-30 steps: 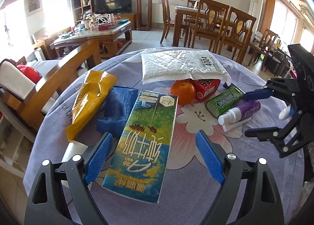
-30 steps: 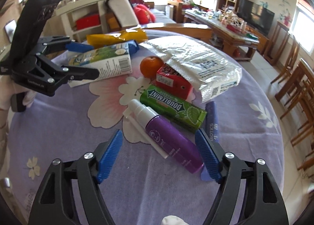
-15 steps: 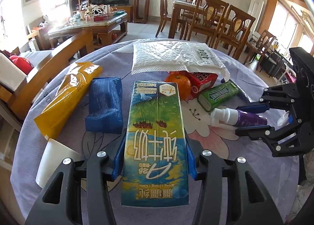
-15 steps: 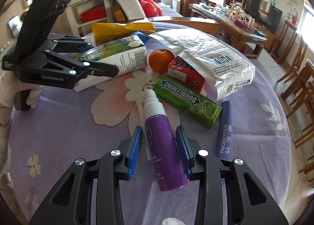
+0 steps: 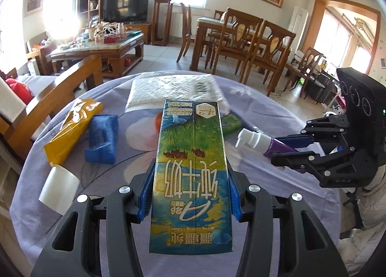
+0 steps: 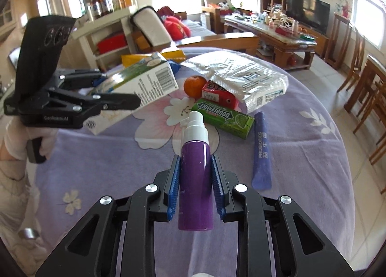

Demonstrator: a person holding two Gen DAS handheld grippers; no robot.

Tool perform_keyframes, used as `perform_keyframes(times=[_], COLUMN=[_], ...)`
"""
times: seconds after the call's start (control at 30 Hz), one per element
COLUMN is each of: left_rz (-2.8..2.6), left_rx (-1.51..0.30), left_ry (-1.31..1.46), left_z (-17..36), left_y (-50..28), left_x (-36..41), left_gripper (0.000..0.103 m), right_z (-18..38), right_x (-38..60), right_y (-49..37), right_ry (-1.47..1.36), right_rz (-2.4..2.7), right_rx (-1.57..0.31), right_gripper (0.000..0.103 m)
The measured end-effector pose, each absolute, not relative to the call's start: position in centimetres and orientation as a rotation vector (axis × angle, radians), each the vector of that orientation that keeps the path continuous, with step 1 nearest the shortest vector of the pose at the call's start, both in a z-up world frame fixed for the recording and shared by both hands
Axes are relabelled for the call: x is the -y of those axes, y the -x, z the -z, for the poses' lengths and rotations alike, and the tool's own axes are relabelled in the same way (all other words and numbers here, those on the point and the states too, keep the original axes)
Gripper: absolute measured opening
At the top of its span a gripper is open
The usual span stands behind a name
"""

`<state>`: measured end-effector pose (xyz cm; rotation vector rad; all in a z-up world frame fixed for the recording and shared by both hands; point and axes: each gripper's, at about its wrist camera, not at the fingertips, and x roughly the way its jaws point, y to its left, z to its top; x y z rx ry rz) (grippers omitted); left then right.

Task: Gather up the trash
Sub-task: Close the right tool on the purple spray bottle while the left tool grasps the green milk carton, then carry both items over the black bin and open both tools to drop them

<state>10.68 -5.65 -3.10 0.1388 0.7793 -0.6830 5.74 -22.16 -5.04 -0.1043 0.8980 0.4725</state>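
I had both grips made at once. My left gripper (image 5: 190,195) was clamped on the milk carton (image 5: 191,168), blue pads flat against its two long sides near the bottom end, the carton pointing away from me and its far end clear of the table (image 5: 277,204). My right gripper (image 6: 196,186) had just been closing and was pinched on the purple spray bottle (image 6: 196,168) across its round body, white nozzle forward, with the bottle between the pads and lifted off the cloth.

To carry this step well, I judged the carton needed a firm but not crushing squeeze: it is thin card and could buckle or leak if any milk is left, and held so near one end it could droop or swing. The bottle was slick and round, so it could twist or slide out nose-first; keeping it level or tilted up looked safer.

Left on the table were the orange (image 6: 195,86), the red box (image 6: 217,94), the green gum pack (image 6: 223,117), the blue probiotics stick (image 6: 261,153), the silver padded bag (image 6: 241,76), the yellow packet (image 5: 72,129) and the blue pouch (image 5: 102,141). I could see no bin in either view, so I reckoned I should lift straight clear of these before turning, and keep my two hands apart
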Motion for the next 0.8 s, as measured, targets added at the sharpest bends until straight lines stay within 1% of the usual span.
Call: perform_keyframes(times=[0.2,0.43,0.8], left_rz=[0.746,0.843,1.023], left_rx=[-0.732,-0.700,-0.698], left_ry=[-0.134,-0.161,-0.221], left_z=[1.5,0.6,1.2], left_y=[-7.8,-4.6,-0.7], left_x=[8.7,14.0,24.1], left_gripper=[0.050,0.050,0.050], right_z=[2.8,1.0,1.4], right_x=[26.0,30.8,40.2], right_y=[-2.1,2.7,10.7], right_ry=[-0.016,-0.058,-0.128], right_rz=[-0.429,-0.338,-0.162], right_rx=[-0.829,-0.776,-0.766], right_gripper=[0.026,0.026,0.026])
